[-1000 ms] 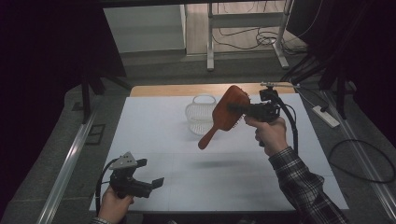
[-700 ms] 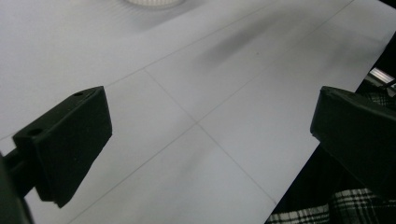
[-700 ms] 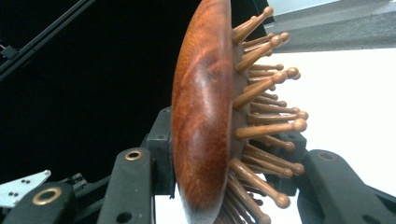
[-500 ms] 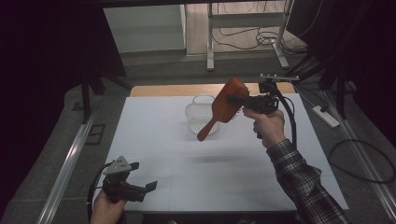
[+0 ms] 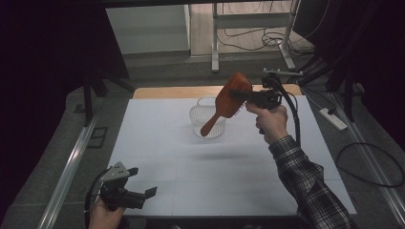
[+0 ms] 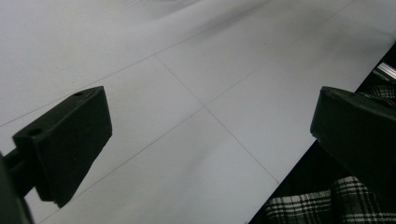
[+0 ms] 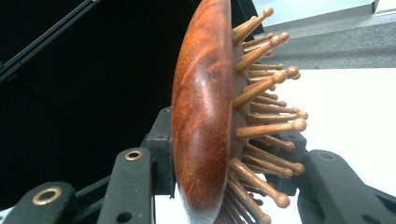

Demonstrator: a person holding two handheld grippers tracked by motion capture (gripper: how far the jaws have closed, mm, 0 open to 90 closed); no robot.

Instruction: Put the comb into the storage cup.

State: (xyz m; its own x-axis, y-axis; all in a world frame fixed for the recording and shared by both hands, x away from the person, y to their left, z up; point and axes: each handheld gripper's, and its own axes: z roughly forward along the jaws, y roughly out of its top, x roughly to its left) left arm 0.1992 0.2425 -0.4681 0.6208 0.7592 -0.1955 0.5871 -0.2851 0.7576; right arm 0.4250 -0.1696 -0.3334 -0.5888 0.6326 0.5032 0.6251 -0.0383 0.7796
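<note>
A reddish wooden hairbrush [image 5: 228, 101] hangs in the air above the far middle of the table, head up and handle slanting down to the left. My right gripper [image 5: 240, 95] is shut on the brush head. In the right gripper view the hairbrush [image 7: 205, 116] stands edge-on between the jaws, its wooden pins pointing right. Just below and behind the handle sits a white mesh basket [image 5: 203, 117]. My left gripper [image 5: 149, 192] rests low at the table's near left corner, open with nothing in it. Its two black fingers [image 6: 65, 144] frame bare white table.
The white table top [image 5: 191, 162] has a wooden strip along its far edge. A metal rail [image 5: 71, 162] runs along the left side. On the floor to the right lie a power strip [image 5: 334, 119] and cables. A checked sleeve [image 6: 322, 207] shows at the table's near edge.
My right gripper has carried the hairbrush a little up and toward the far side, over the basket. The left gripper has sunk slightly toward the near corner.
</note>
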